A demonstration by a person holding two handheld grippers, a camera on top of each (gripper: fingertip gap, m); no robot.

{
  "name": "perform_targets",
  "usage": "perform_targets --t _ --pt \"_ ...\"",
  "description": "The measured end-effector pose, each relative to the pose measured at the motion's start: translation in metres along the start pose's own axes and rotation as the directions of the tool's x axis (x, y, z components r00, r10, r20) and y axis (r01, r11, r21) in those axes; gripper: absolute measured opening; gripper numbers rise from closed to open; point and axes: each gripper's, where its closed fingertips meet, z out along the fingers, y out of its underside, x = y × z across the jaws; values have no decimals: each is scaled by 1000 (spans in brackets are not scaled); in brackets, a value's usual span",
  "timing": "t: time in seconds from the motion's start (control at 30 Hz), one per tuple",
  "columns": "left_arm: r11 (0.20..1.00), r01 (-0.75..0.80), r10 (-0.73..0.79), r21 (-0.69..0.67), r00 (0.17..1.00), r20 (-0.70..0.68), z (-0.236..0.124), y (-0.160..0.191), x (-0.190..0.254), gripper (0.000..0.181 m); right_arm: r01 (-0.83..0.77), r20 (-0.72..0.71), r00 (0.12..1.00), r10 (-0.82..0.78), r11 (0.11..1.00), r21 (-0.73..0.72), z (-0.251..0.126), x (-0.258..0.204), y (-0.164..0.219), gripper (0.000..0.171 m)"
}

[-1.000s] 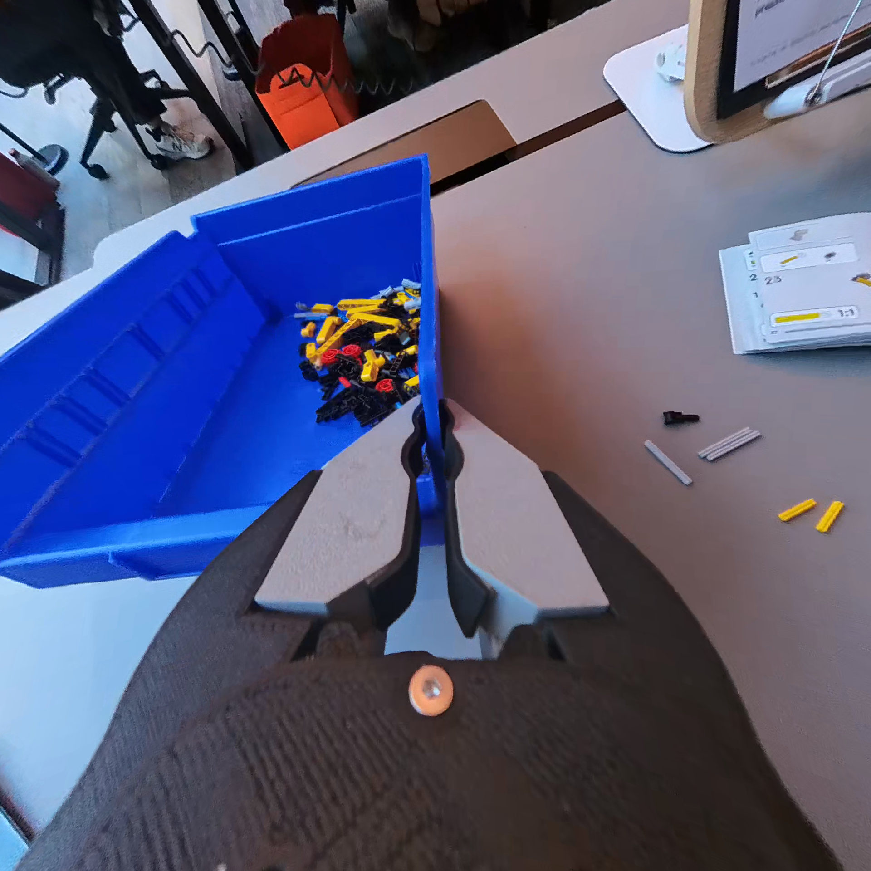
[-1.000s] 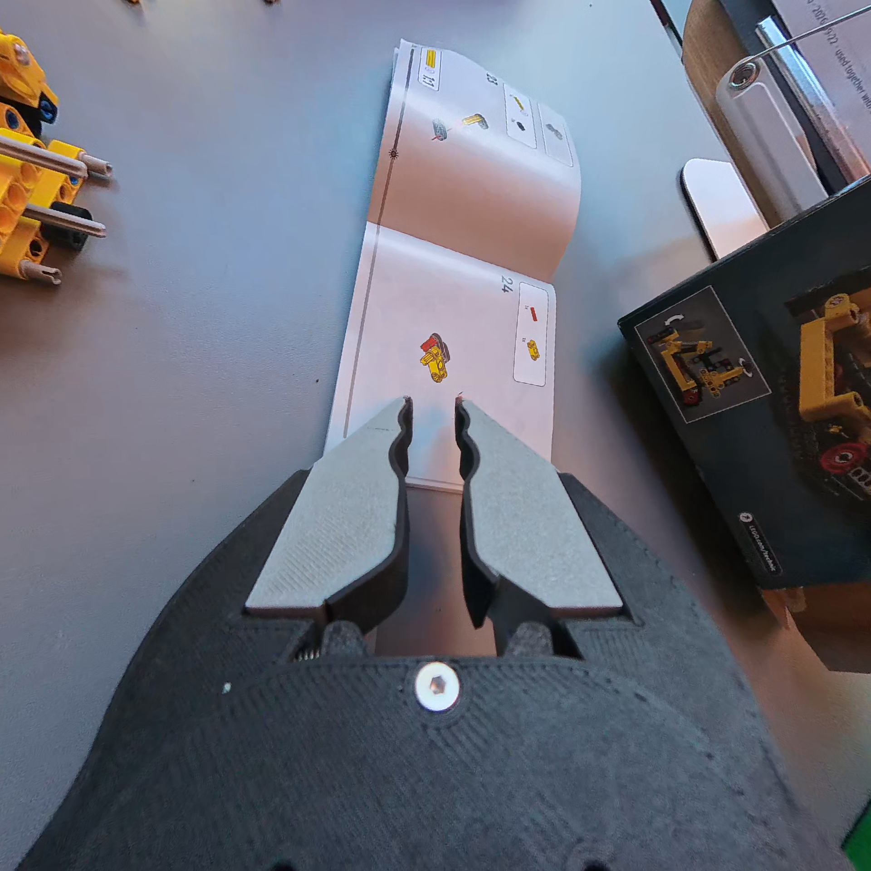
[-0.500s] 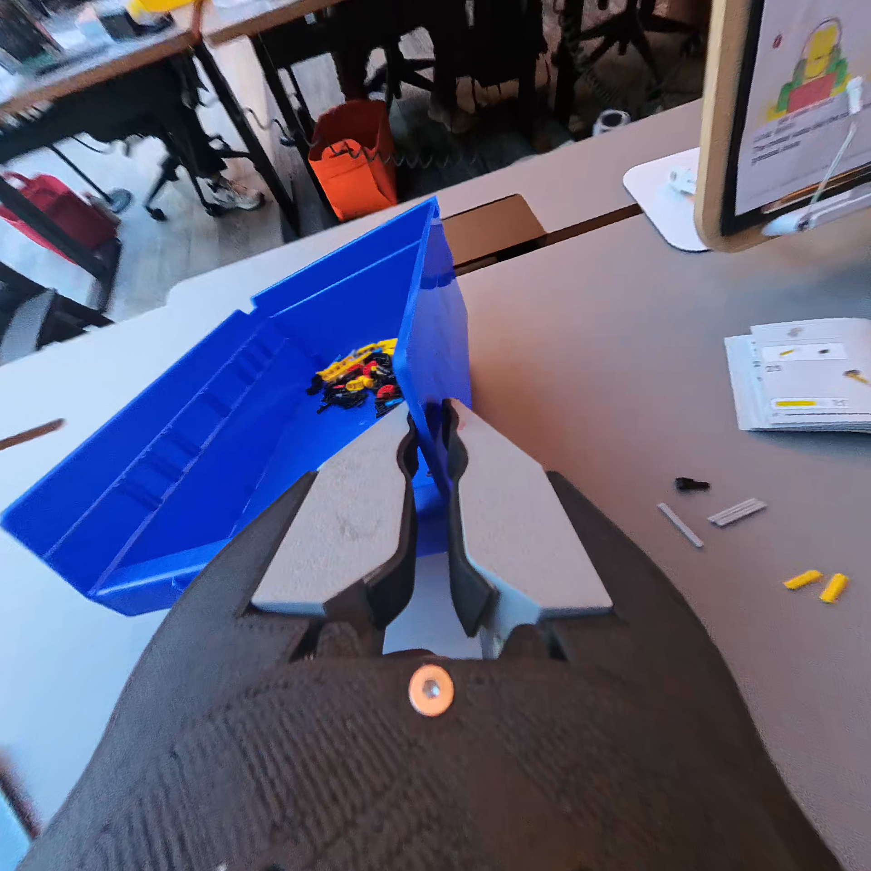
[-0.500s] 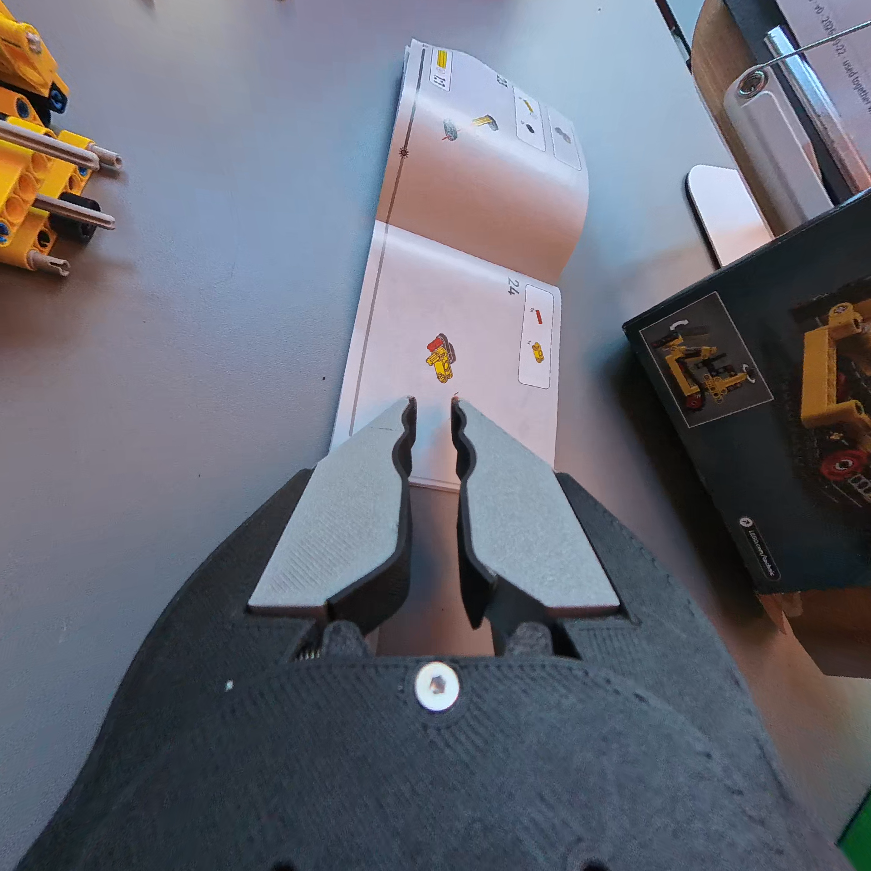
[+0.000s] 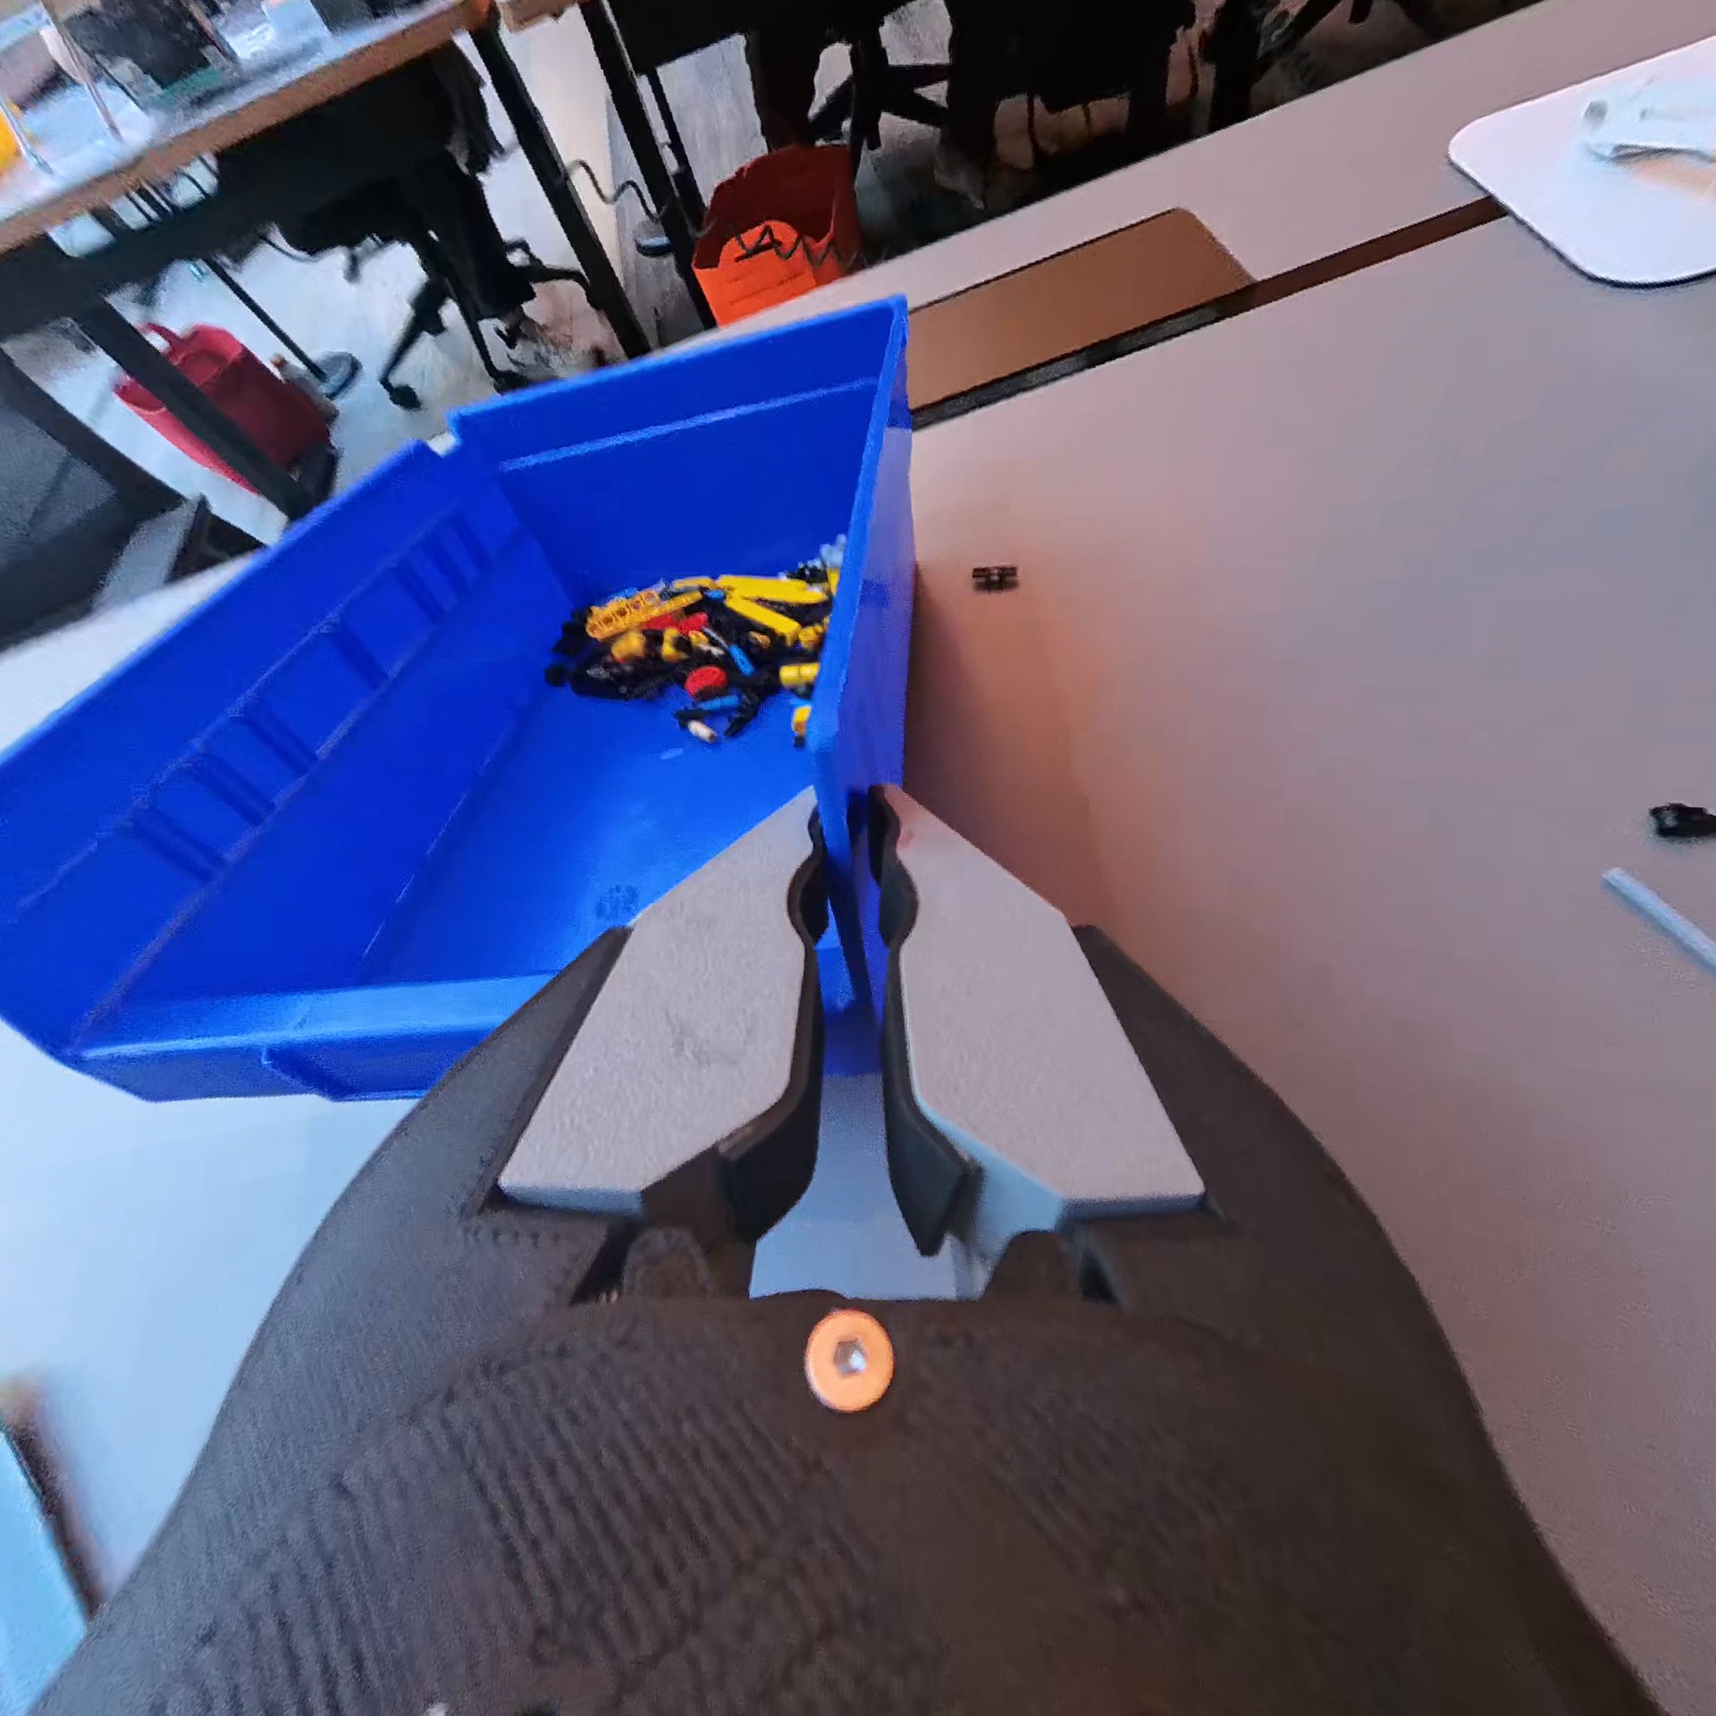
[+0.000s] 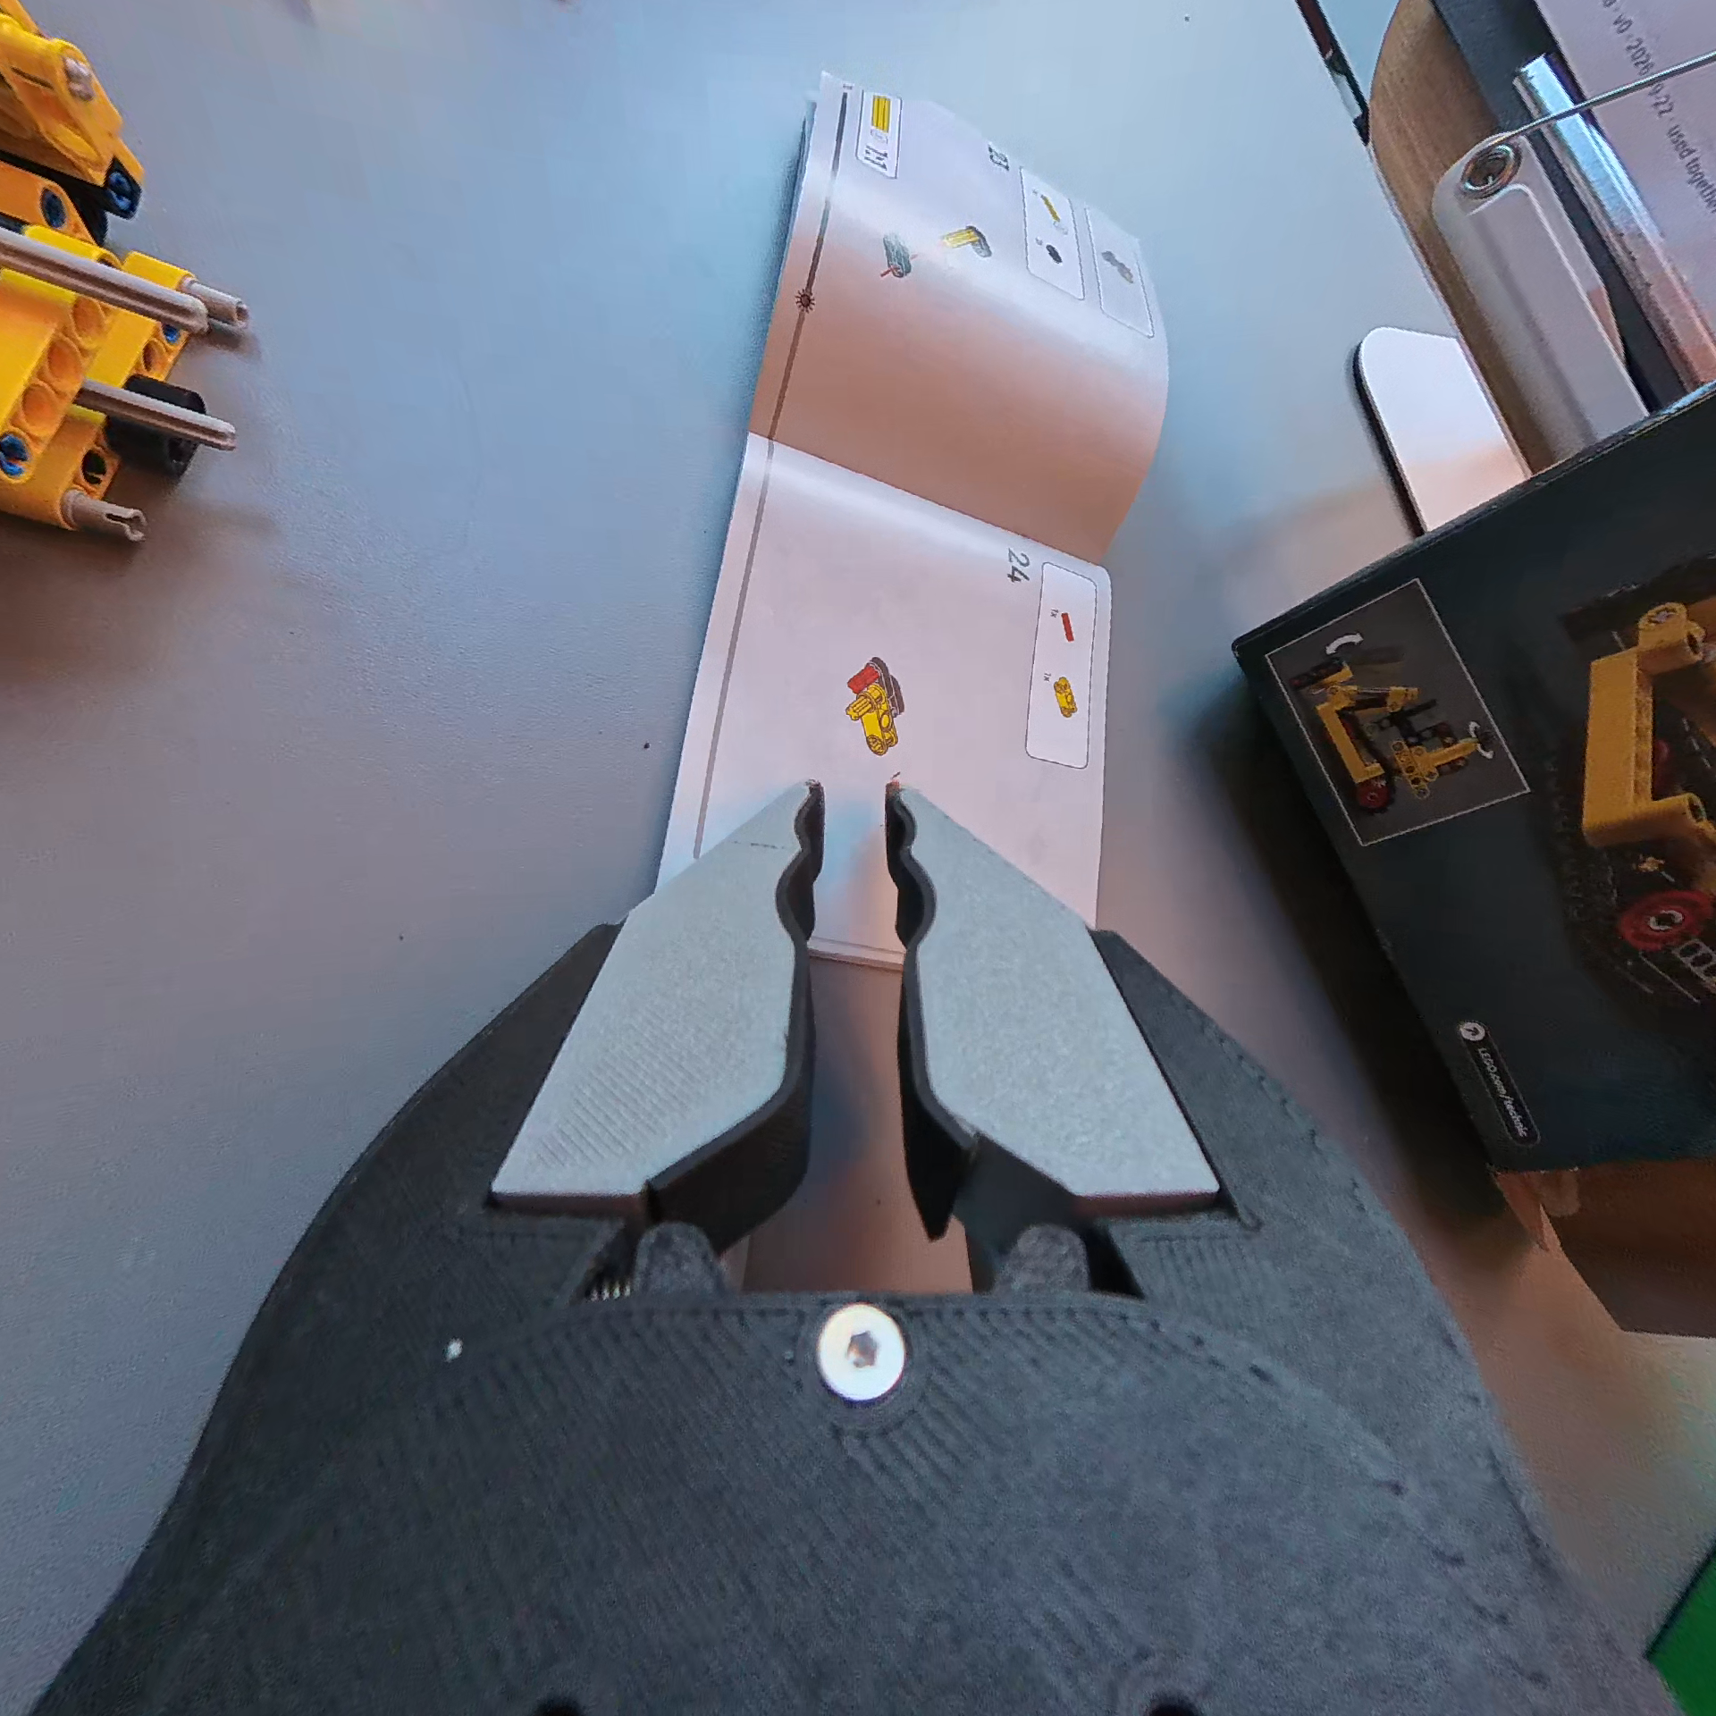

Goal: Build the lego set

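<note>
Lego set work looks partly done: a yellow beam-and-axle sub-assembly (image 6: 65, 371) lies on the grey table (image 6: 446, 650), while many loose pieces (image 5: 706, 641) remain in the blue plastic bin (image 5: 279, 743). Left hand-held gripper (image 5: 850, 817) is clamped on the bin's side wall; right hand-held gripper (image 6: 852, 789) hangs slightly apart, empty, above the open instruction booklet (image 6: 929, 557).

A blue bin (image 5: 306, 836) sits tilted, its right wall pinched by the left gripper (image 5: 850, 817). Loose yellow, black and red lego pieces (image 5: 706, 641) pile in its far right corner. A small black piece (image 5: 994, 578), apparently a connector, lies just beside the bin. A partly built yellow model (image 6: 65, 344) with grey axles lies near the open instruction booklet (image 6: 929, 520).
</note>
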Motion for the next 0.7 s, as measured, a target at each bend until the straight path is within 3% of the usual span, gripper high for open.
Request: perform_targets --t 0.1,0.2,0.27,0.4,0.5,0.57,0.7 --pt "996 61 -65 -69 997 -47 3 26 9 2 3 4 1000 -3 1000 0 0 -2 0 9" --pt "983 9 -22 -181 997 -70 9 63 30 9 10 13 1000 -10 1000 3 0 -5 -2 9" --pt "983 -5 5 -182 1000 2 6 70 30 18 15 16 1000 -15 1000 5 1 -6 -3 8" --pt "999 35 -36 13 993 114 -32 24 33 31 12 19 1000 -12 1000 7 0 -7 -3 9" --pt "975 -30 27 221 1000 16 -49 -33 77 7 6 24 1000 -6 1000 7 1 -6 -4 9" --pt "969 -51 76 242 993 -95 -33 -54 113 8 4 26 1000 -4 1000 8 1 -6 -4 9" --pt "999 -4 16 47 970 -242 50 -62 143 17 -2 26 1000 2 1000 11 0 -6 -4 10"
